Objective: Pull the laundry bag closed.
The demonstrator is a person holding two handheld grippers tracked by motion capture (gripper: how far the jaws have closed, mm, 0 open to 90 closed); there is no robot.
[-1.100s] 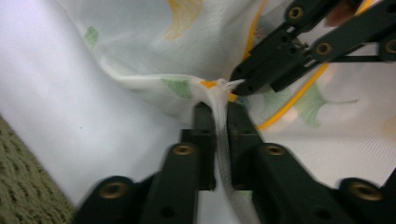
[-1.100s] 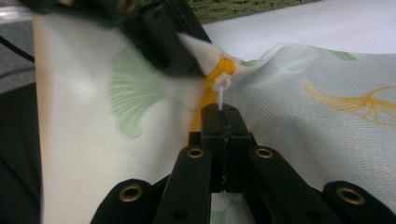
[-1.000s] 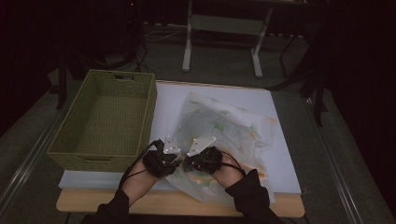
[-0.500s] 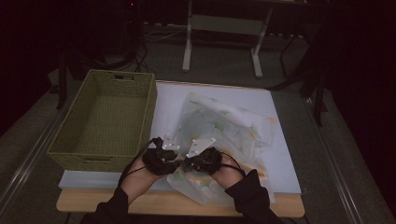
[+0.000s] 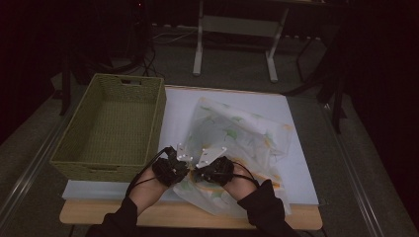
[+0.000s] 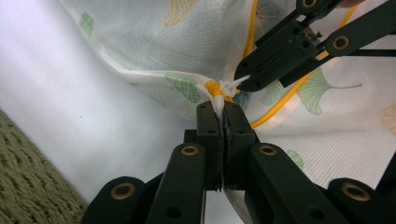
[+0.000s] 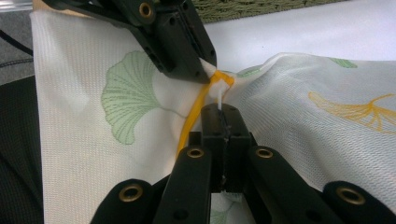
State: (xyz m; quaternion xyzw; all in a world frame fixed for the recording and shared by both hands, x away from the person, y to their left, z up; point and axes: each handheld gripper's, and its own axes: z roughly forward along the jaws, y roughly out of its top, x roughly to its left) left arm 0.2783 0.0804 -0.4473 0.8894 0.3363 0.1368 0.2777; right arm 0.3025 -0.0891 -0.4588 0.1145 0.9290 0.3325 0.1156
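A white table [image 5: 232,106] fills mid-frame, a woven basket [image 5: 113,123] at left. A leaf-printed mesh bag [image 5: 242,140] lies centre-right. At lower centre, the left gripper [image 6: 219,106] and right gripper [image 7: 223,112] meet, jaws clamped on the bag's yellow zipper end [image 6: 214,87].

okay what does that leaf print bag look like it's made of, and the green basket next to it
Leaf-print bag: thin, white, semi-sheer mesh fabric, probably synthetic; a fine grid weave shows and it bunches softly where both grippers pinch it. Its yellow trim looks like a zipper or cord.
Green basket: woven fibre or paper rope, matte; ribbed, braided walls.
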